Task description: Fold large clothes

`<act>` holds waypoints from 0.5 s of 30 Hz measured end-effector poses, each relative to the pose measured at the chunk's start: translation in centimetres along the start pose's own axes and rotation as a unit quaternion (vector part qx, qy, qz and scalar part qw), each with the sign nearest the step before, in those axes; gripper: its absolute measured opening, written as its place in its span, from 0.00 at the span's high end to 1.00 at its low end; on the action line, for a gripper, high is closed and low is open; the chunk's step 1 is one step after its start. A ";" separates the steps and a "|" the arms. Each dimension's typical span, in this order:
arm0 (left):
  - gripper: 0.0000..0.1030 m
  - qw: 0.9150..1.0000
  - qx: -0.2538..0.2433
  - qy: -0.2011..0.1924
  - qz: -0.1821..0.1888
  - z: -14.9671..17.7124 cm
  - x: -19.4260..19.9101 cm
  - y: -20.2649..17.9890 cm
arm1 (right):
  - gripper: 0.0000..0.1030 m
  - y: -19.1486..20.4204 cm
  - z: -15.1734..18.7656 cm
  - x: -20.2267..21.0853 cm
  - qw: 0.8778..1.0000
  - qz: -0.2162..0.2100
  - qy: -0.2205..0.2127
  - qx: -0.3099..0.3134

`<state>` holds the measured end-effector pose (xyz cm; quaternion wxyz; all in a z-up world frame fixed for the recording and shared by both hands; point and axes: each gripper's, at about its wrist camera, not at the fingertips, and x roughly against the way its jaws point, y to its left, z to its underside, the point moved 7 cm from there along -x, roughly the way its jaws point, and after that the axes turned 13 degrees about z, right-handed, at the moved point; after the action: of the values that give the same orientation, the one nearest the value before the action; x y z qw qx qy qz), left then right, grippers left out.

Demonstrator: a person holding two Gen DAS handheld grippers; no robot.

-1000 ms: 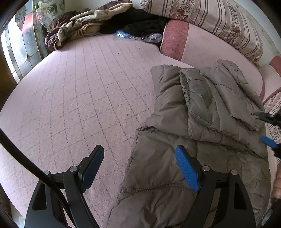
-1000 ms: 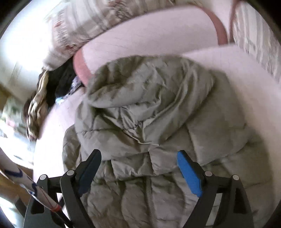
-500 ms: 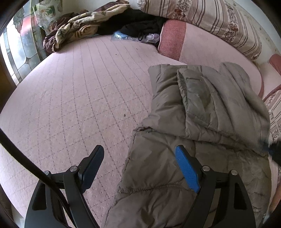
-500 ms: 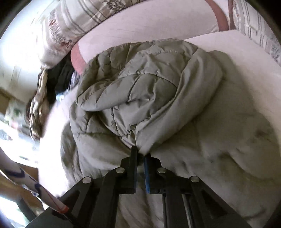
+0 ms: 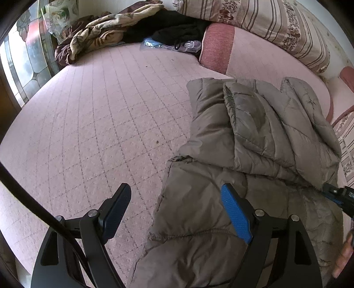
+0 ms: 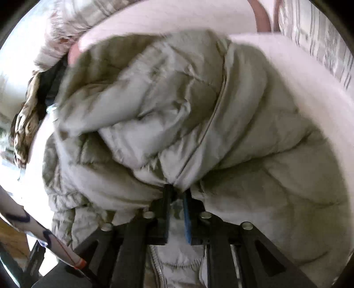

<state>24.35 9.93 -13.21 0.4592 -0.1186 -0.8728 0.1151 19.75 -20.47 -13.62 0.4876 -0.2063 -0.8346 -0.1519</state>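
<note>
A grey-olive quilted puffer jacket lies on the pink quilted bed, its upper part folded over the body. My left gripper is open and empty, hovering over the jacket's left lower edge; its right finger is above the fabric, its left finger above the bed. My right gripper is shut on a fold of the jacket and holds it bunched up. It also shows at the right edge of the left wrist view.
Striped pillows and a pink bolster line the far side. A heap of blankets and dark clothes lies at the far left corner, beside a stained-glass window. A plastic bag lies near it.
My right gripper closed from open onto a fold of the jacket and is pulling it up and over. The left gripper stayed open, shifting only slightly.
</note>
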 end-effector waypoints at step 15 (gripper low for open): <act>0.20 1.000 0.001 0.006 -0.001 0.0 -0.4 0.2 | 0.60 9.7 -10.0 3.7 0.992 0.025 -0.117 0.051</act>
<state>24.63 10.01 -13.57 0.4646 -0.1176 -0.8701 0.1148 30.43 -15.89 -5.08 0.4004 -0.2179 -0.8871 -0.0720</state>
